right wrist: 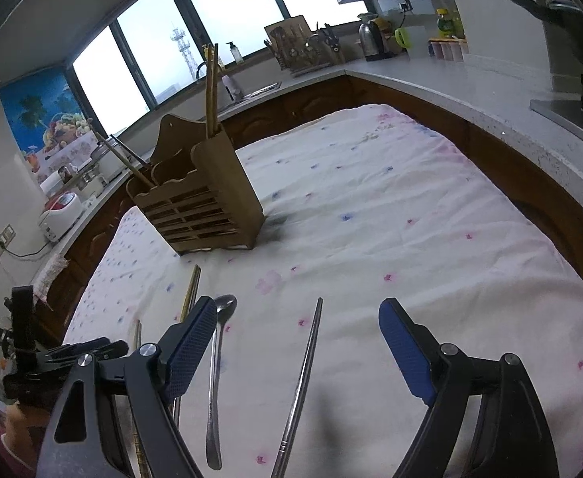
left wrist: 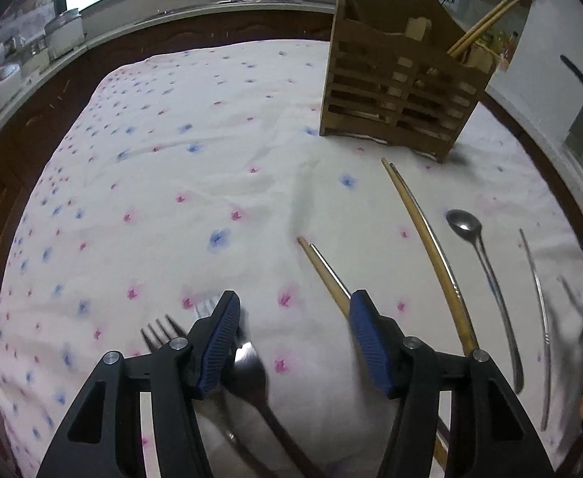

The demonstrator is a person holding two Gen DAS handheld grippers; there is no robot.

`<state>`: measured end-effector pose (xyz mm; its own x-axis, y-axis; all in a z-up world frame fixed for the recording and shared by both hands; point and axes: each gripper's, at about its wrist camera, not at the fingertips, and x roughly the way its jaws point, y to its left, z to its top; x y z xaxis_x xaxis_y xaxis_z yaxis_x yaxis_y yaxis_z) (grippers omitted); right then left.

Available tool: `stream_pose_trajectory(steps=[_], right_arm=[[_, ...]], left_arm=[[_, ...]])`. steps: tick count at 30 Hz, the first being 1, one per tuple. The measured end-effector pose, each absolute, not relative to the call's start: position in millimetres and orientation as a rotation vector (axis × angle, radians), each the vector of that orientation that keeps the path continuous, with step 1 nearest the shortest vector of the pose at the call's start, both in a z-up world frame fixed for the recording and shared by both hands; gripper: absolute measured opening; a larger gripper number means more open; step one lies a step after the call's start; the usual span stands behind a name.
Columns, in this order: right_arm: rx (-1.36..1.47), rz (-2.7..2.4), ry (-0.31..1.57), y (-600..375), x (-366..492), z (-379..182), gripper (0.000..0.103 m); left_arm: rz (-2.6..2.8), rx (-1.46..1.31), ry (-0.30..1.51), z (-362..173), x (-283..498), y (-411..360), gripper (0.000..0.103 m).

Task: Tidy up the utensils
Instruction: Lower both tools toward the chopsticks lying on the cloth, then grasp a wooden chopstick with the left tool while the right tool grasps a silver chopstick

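No readable writing anywhere. Left gripper (left wrist: 293, 312) fingers parted over spoon (left wrist: 251, 366), gripping nothing; right gripper (right wrist: 297, 318) fingers wide, empty, lower frame.

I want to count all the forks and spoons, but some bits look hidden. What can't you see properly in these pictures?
- Left wrist view: the dark metal spoon lies partly under the left gripper; its handle is blurred.
- Left wrist view: the silver fork shows only its tines; the left fingers cover the rest.
- Both views: the slatted wooden utensil holder hides what its compartments hold, apart from the wooden chopsticks.
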<state>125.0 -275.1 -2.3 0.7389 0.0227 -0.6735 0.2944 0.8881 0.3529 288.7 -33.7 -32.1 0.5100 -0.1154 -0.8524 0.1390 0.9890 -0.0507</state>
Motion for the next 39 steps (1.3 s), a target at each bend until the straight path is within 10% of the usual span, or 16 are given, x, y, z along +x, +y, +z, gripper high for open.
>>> stream_pose_trajectory(steps=[8, 13, 33, 39], right_arm=[[0.484, -0.169, 0.716, -282, 122, -2, 0.085], [0.499, -0.160, 0.730, -282, 124, -6, 0.085], [0.476, -0.156, 0.742, -279, 127, -11, 0.084], [0.448, -0.148, 0.833, -269, 144, -30, 0.049]], left_arm=[[-0.141, 0.146, 1.024, -36, 294, -58, 0.049], [-0.219, 0.211, 1.026, -36, 300, -84, 0.016], [-0.241, -0.067, 1.011, 8, 278, -26, 0.019], [-0.304, -0.050, 1.010, 17, 300, -52, 0.019]])
